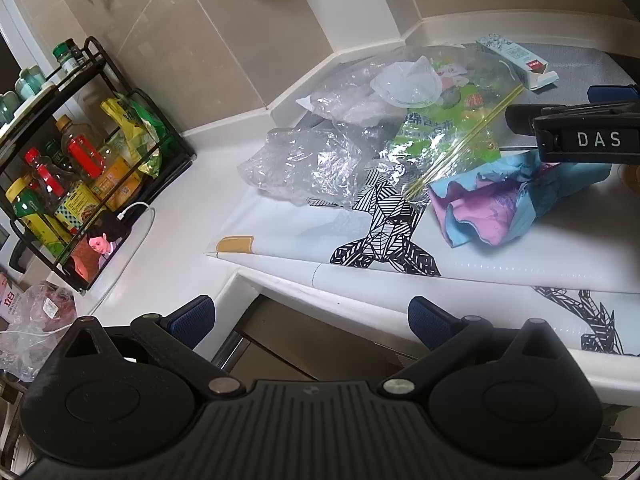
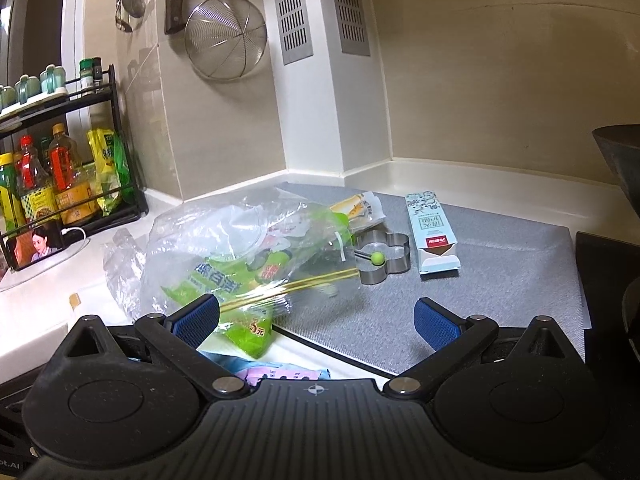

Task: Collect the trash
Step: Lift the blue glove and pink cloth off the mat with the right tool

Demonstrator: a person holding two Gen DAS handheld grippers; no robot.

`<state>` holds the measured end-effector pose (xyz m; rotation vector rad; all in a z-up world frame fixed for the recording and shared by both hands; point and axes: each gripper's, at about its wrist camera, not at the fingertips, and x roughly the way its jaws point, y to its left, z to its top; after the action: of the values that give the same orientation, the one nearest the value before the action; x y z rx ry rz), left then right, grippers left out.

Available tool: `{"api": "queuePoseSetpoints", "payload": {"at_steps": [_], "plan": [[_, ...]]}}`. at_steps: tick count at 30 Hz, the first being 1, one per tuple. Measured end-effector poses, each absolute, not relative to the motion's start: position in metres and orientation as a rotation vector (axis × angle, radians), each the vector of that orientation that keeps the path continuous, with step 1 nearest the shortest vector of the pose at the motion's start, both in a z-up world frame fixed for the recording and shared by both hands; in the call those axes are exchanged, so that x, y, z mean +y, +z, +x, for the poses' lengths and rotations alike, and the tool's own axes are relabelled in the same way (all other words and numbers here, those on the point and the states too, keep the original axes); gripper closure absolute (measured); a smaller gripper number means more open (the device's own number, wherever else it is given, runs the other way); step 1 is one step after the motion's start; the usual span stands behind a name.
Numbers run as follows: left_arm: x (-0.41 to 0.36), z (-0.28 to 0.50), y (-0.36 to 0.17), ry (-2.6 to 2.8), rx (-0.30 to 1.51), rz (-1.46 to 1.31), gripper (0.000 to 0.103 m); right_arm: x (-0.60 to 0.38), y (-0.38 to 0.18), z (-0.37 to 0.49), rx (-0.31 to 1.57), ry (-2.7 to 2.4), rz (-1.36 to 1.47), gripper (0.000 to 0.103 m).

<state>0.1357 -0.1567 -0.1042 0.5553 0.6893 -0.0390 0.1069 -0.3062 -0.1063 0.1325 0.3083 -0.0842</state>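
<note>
Trash lies heaped on the white counter: a crumpled clear plastic bag, a clear bag with green print, a white plastic lid, a crumpled blue and pink wrapper and an opened carton. My left gripper is open, back from the counter edge, with nothing between its fingers. My right gripper is open too, low over the blue and pink wrapper. The green-print bag reaches its left finger. The right gripper's black housing marked DAS shows at the left view's right edge.
A black rack of bottles and a propped phone stand at the left. A metal flower-shaped mould and the carton rest on a grey mat. A dark pan sits far right. A strainer hangs on the wall.
</note>
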Motion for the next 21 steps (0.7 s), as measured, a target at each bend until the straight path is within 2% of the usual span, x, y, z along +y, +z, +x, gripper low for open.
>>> {"api": "queuePoseSetpoints", "payload": {"at_steps": [21], "plan": [[-0.1566,0.1368,-0.1135,-0.023,0.709,0.586,0.000,-0.3076,-0.1110,0.1149,0.385,-0.098,0.142,0.000]]}}
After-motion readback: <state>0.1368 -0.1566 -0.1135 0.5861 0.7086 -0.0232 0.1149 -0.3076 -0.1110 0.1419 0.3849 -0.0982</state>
